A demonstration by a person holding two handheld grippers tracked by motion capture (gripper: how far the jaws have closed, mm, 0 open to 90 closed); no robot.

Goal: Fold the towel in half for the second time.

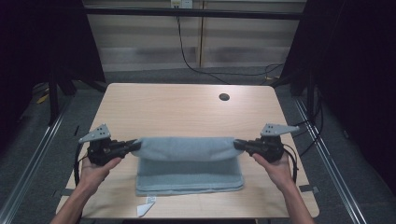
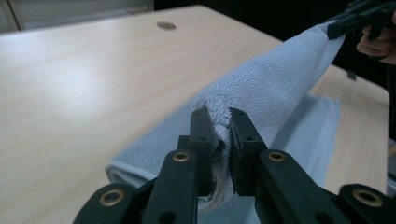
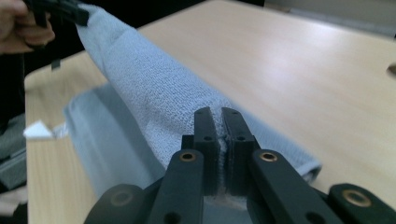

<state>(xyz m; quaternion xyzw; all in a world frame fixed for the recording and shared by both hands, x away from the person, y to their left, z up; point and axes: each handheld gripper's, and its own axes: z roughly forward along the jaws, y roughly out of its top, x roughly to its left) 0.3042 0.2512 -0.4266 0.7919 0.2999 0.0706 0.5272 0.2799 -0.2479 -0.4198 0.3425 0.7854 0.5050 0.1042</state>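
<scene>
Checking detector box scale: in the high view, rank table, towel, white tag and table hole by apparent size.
1. table
2. towel, held up at each end by a hand-held gripper: left, right
3. white tag
4. table hole, close to the tag in size, so the last two are unsure.

From my high view the table [image 1: 187, 112] is evenly lit from above while everything to the left and right of it sinks into near black, and the far wall is soft and dim. In my left gripper view a broad pale glare washes the wood on the far left, and the towel [image 2: 275, 84] is sharp near the jaws but blurs farther off. My right gripper view has similar sheen on the far right, with its background out of focus.
</scene>
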